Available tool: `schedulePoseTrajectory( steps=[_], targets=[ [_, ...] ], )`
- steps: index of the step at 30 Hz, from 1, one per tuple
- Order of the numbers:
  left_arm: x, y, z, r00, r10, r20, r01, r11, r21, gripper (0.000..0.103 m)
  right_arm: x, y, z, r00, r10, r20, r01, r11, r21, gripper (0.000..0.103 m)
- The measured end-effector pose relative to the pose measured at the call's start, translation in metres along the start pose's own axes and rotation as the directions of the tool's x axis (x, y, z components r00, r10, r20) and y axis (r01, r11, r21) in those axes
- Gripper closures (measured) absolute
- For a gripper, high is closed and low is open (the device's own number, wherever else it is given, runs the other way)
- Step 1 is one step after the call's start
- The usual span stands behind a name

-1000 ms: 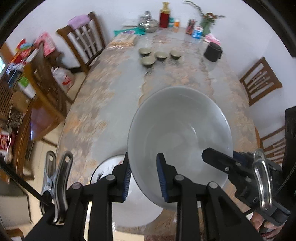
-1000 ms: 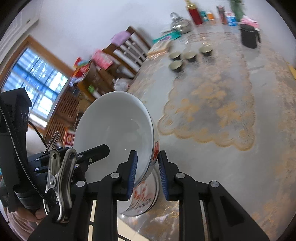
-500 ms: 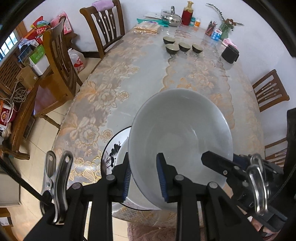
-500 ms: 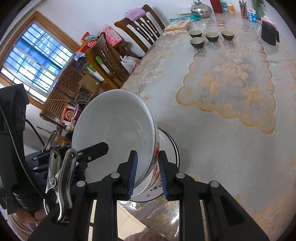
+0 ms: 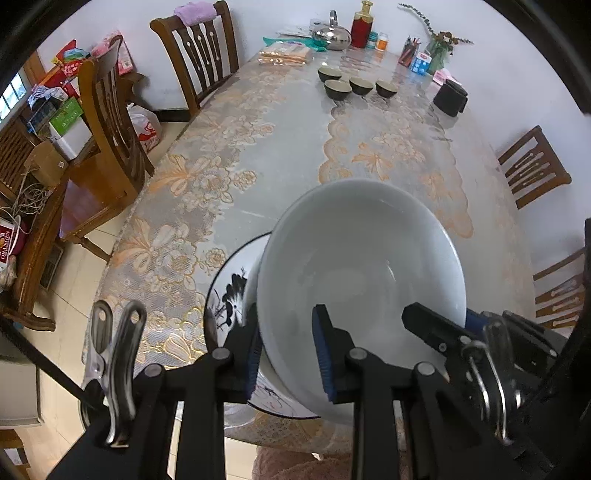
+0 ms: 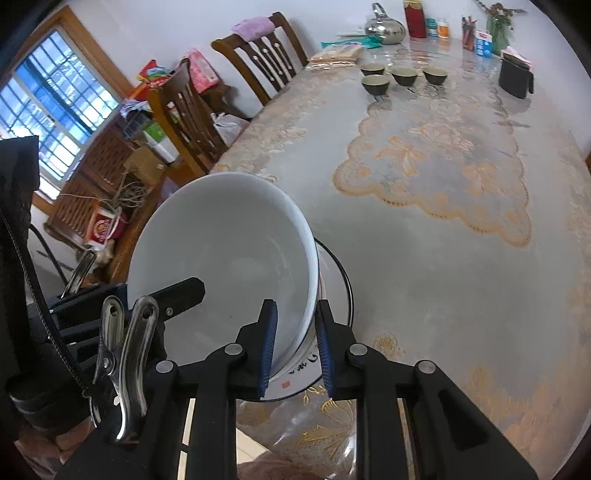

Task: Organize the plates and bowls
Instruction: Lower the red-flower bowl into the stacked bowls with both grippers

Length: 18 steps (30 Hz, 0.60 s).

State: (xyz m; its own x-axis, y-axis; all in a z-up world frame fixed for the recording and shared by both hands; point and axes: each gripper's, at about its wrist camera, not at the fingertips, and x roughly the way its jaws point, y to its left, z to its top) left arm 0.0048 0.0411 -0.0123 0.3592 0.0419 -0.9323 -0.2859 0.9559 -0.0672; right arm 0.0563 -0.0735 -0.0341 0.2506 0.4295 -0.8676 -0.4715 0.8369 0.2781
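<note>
A large white bowl is held by both grippers over a black-rimmed painted plate near the table's front edge. My left gripper is shut on the bowl's near-left rim. My right gripper is shut on the bowl's right rim; the bowl and plate show in the right wrist view too. The bowl hides most of the plate. Whether the bowl touches the plate cannot be told. Several small dark bowls stand at the far end of the table.
A long table with a lace-patterned cover runs away from me. A kettle, red bottle, black pouch and small items stand at the far end. Wooden chairs line both sides, with clutter on the left.
Both grippers have moved the bowl back toward the table's front edge and down over the plate. The plate now shows more fully under the bowl.
</note>
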Motion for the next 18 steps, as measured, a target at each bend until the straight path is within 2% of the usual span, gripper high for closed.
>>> schedulePoseTrajectory(
  steps=[6,14,18],
  targets=[
    [0.000,0.001,-0.003,1.000,-0.011,0.022,0.011,1.000,0.028,0.076,0.000,-0.001,-0.005,1.000,-0.013,0.007,0.012,0.999,0.033,0.081],
    [-0.009,0.013,-0.001,0.997,-0.062,0.056,0.064,0.997,-0.050,0.076,-0.002,-0.012,-0.003,0.999,0.034,0.028,-0.037,0.991,0.128,0.080],
    [-0.016,0.012,0.001,0.995,-0.054,0.079,0.057,0.998,-0.040,0.076,-0.008,-0.013,0.002,0.997,0.032,0.069,-0.042,0.988,0.146,0.079]
  ],
)
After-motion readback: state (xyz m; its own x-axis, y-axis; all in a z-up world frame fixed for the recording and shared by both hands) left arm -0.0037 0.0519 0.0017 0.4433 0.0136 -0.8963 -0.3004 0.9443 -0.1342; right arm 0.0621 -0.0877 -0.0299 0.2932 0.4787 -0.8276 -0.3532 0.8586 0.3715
